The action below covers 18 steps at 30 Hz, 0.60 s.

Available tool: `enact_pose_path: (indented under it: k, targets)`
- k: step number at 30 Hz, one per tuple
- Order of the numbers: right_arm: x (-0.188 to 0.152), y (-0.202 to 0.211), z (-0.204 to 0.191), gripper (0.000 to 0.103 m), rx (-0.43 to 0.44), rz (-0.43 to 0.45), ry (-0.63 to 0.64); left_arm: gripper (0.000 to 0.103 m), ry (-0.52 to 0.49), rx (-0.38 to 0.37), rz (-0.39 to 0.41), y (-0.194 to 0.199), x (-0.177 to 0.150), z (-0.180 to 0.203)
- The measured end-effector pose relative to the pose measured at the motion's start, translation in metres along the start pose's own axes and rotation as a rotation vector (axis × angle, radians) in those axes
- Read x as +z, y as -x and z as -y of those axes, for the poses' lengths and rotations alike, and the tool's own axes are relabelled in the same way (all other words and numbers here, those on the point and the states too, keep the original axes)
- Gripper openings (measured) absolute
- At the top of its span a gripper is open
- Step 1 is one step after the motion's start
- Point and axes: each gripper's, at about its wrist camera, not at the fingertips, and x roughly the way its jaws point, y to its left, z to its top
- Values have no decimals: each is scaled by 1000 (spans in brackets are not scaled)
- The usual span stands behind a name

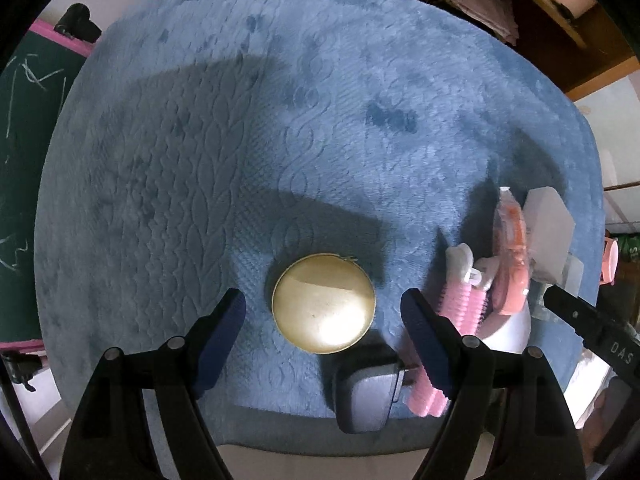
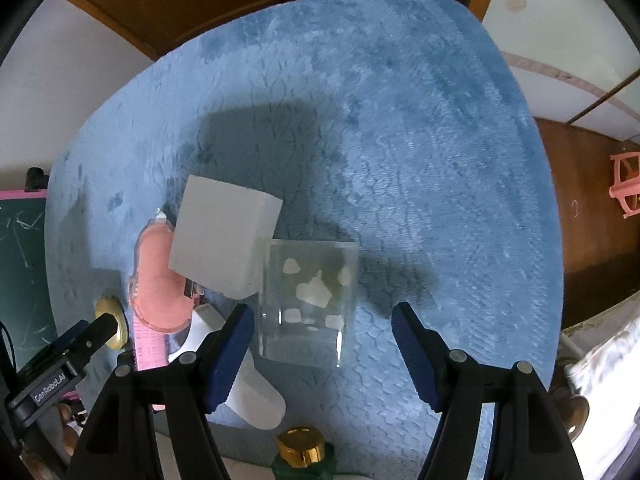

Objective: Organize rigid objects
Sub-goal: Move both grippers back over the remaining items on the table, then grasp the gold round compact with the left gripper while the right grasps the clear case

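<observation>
On the blue plush mat lies a round gold tin. My left gripper points down over it, open, with a finger on each side and neither pad touching. In the right wrist view, a clear cube with white shapes inside stands between the fingers of my right gripper. That gripper is open, its right pad well apart from the cube. Beside the cube are a white box and a pink tape dispenser. The left gripper partly hides the gold tin there.
Pink hair rollers and a dark grey case lie near the mat's front edge. A green bottle with a gold cap stands at the front. A chalkboard is on the left, a pink basket on the right.
</observation>
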Motion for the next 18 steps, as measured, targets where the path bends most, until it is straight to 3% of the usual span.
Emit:
enact_pose_path:
  k: [14, 17, 18]
  targets:
    - [10, -25, -38, 73, -108, 2, 66, 80, 5, 53, -9, -29, 3, 6]
    - [8, -33, -58, 71, -148, 9, 83, 69, 7, 60, 4, -26, 3, 6]
    - [7, -33, -63, 68, -159, 14, 91, 60, 5, 58, 11, -24, 2, 9]
